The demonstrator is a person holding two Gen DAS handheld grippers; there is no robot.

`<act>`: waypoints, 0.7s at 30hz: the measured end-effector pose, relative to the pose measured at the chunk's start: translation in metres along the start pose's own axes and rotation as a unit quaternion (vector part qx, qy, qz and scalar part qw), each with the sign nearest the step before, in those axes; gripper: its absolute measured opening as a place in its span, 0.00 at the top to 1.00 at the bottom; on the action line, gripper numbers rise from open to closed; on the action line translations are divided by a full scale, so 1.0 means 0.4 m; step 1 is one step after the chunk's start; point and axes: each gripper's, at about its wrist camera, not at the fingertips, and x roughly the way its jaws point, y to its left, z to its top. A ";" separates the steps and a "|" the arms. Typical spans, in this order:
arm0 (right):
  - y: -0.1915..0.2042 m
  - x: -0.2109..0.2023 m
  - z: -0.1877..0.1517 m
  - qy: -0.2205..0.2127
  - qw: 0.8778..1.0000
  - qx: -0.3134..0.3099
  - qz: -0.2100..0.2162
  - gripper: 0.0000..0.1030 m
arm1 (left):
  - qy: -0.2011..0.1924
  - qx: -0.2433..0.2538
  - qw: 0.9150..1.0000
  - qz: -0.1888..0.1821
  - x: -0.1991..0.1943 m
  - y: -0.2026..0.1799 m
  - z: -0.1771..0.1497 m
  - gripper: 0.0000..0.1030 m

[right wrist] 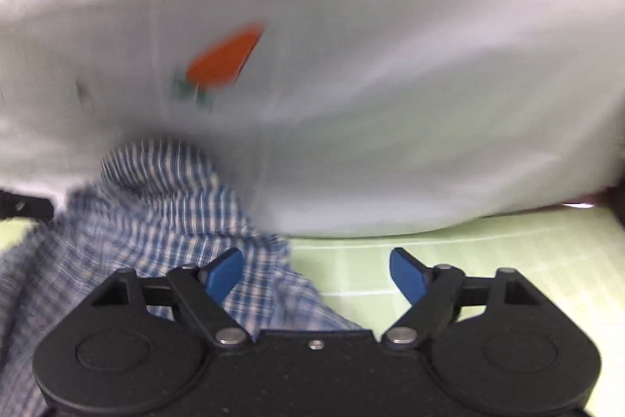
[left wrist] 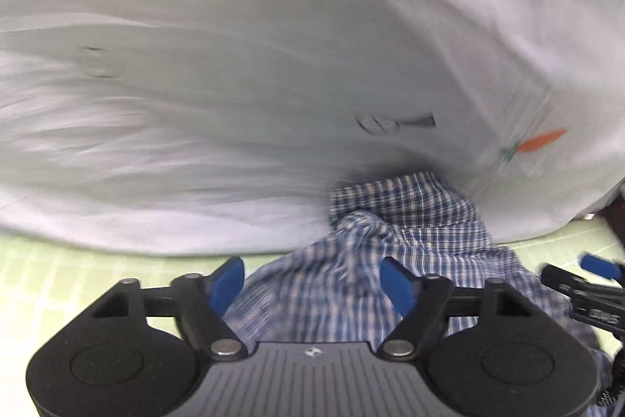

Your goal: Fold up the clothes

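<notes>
While both tongs stand spread with nothing pinched, I read the scene from left to right. My left gripper (left wrist: 312,282) hangs over the plaid shirt (left wrist: 410,260), its blue pads (left wrist: 228,280) apart and clear of the cloth as far as the blur lets me judge. That shirt lies crumpled on the green mat (left wrist: 58,284), near the mat's far edge, with its upper part tucked under a big white cloth (left wrist: 273,45) that bears a carrot print (left wrist: 541,141). Further right, my right gripper (right wrist: 316,278) is likewise wide open, one pad above the shirt's right edge, the other over bare mat.

Risks, as I judge them: the shirt is bunched, so a blind pinch may catch several layers at once and fold in a lump. The white cloth overlaps it, and a pull could drag that too. My two grippers sit close together, so they may collide. Blur makes aiming at a hem uncertain.
</notes>
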 end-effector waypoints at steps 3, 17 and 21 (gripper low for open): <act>-0.056 -0.126 -0.052 0.025 0.999 0.015 -0.015 0.14 | 0.023 -0.016 0.999 0.019 -0.120 0.049 -0.067 0.22; -0.180 -0.606 -0.476 0.190 0.973 0.076 -0.109 0.15 | 0.165 -0.117 0.976 0.083 -0.526 0.202 -0.492 0.23; -0.170 -0.665 -0.520 0.162 0.979 0.074 -0.094 0.30 | 0.146 -0.076 0.982 0.091 -0.549 0.201 -0.543 0.38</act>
